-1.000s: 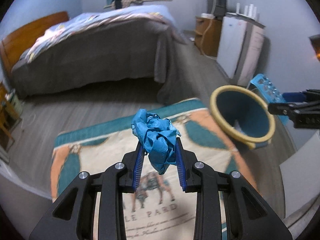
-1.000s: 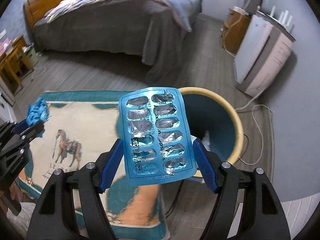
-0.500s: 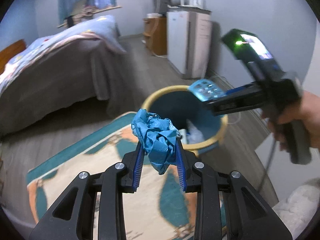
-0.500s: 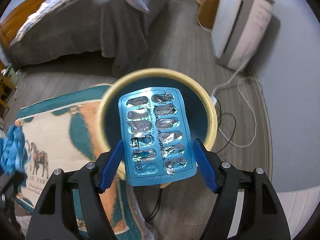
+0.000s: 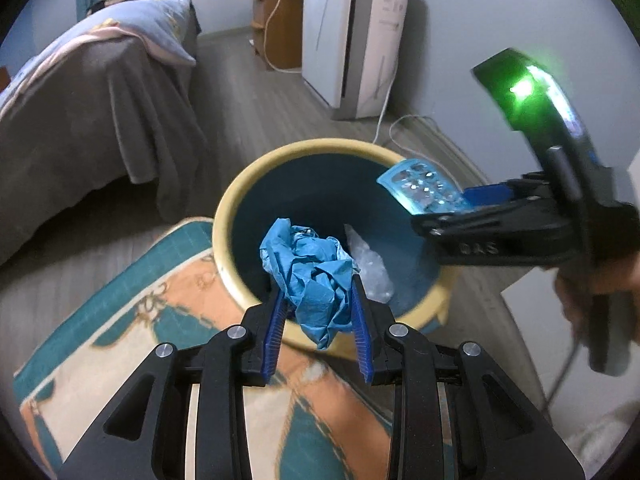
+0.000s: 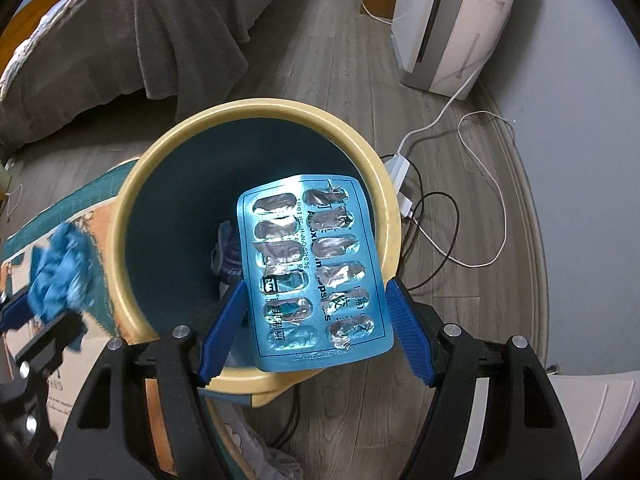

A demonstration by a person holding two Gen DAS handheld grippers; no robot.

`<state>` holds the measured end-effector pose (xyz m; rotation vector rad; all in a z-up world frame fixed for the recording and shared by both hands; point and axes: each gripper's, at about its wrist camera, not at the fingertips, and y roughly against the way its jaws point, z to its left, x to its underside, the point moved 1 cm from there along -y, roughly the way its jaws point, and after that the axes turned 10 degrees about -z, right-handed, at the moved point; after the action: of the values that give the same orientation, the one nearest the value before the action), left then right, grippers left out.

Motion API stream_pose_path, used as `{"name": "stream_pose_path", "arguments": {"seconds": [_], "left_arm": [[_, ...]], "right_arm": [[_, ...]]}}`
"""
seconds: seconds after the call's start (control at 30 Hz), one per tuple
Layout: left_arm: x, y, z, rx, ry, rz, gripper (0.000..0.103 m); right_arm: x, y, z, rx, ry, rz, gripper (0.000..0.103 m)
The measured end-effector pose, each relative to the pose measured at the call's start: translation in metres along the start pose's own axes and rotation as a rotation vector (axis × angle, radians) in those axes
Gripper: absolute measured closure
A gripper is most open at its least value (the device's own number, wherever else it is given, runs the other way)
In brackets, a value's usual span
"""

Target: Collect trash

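A bed (image 5: 92, 92) under a grey blanket (image 6: 132, 36) fills the view from nine to eleven o'clock, a pale blue quilt (image 5: 132, 20) on top. A white appliance (image 5: 352, 36) stands against the wall at one o'clock, a wooden cabinet (image 5: 280, 28) just beside it at twelve. A white cord (image 6: 480, 184) and a black cord (image 6: 436, 236) loop over the grey plank floor (image 6: 332, 60) at three o'clock. A teal, orange and cream rug (image 5: 160, 328) lies at seven o'clock.

Bin (image 6: 120, 216) beside rug (image 6: 60, 208), before bed (image 6: 120, 32)
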<state>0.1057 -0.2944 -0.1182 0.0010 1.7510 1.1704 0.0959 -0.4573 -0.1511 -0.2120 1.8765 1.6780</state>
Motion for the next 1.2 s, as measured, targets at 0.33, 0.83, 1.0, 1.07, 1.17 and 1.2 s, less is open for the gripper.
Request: {"name": "stream_pose_path", "arguments": {"seconds": [0.33,0.83,1.0,1.07,1.17,1.2], "left_arm": [[0.003,-0.033,0.012,-0.036,0.014,0.008,0.034],[-0.013,0.082,0.006,-0.118,0.067,-0.096,0.005],[-0.014,0.118,0.001,-0.157,0.087,-0.117,0.005],[-0.010,0.125,-0.001,-0.172,0.097,-0.103,0.005],[-0.003,0.130,-0.003,-0.212,0.099,-0.118,0.005],[-0.002,0.129,-0.003,-0.223,0.095,-0.120,0.005]], "right_arm": [[-0.010,-0.015,0.011,0.012,0.015,-0.007,0.019],[0.010,0.104,0.002,-0.001,-0.016,-0.153,0.006],[0.036,0.136,0.006,-0.005,0.003,-0.200,0.006],[0.044,0.144,0.007,-0.008,0.008,-0.217,0.006],[0.046,0.144,0.003,-0.011,-0.008,-0.233,0.006],[0.046,0.144,0.002,-0.008,-0.023,-0.240,0.006]]}}
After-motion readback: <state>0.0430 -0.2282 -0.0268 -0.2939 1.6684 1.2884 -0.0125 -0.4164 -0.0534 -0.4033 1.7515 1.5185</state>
